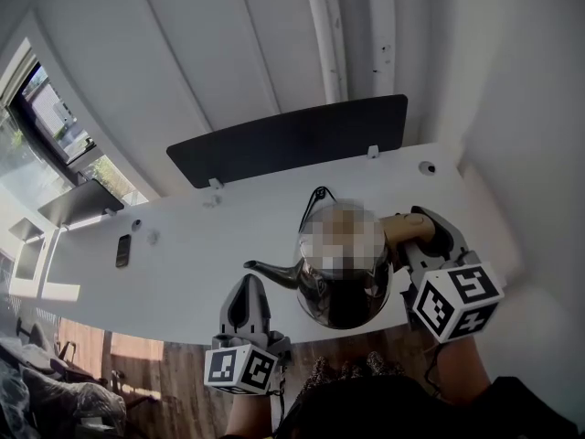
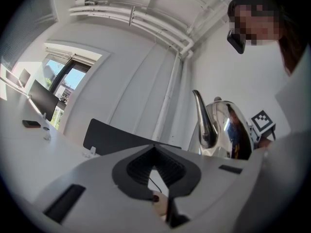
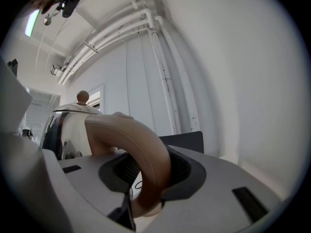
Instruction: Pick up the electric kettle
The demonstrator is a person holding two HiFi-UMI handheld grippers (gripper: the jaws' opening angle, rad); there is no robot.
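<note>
The electric kettle (image 1: pixel 343 286) is shiny steel, with a thin spout (image 1: pixel 270 271) pointing left and a tan curved handle (image 1: pixel 407 230) on its right. It hangs over the front edge of the white table (image 1: pixel 192 273). My right gripper (image 1: pixel 428 245) is shut on the handle. In the right gripper view the handle (image 3: pixel 141 144) arches out between the jaws of the right gripper (image 3: pixel 148 168), beside the kettle body (image 3: pixel 68 130). My left gripper (image 1: pixel 247 293) is shut and empty, just below the spout. In the left gripper view, the kettle (image 2: pixel 228 130) rises right of the left gripper (image 2: pixel 154 152).
A dark divider panel (image 1: pixel 292 140) stands along the table's back edge. A black cable (image 1: pixel 317 193) lies behind the kettle and a small dark phone-like thing (image 1: pixel 122 250) lies at the left. White pipes (image 1: pixel 320 35) run up the wall. Wooden floor (image 1: pixel 137 355) shows below the table.
</note>
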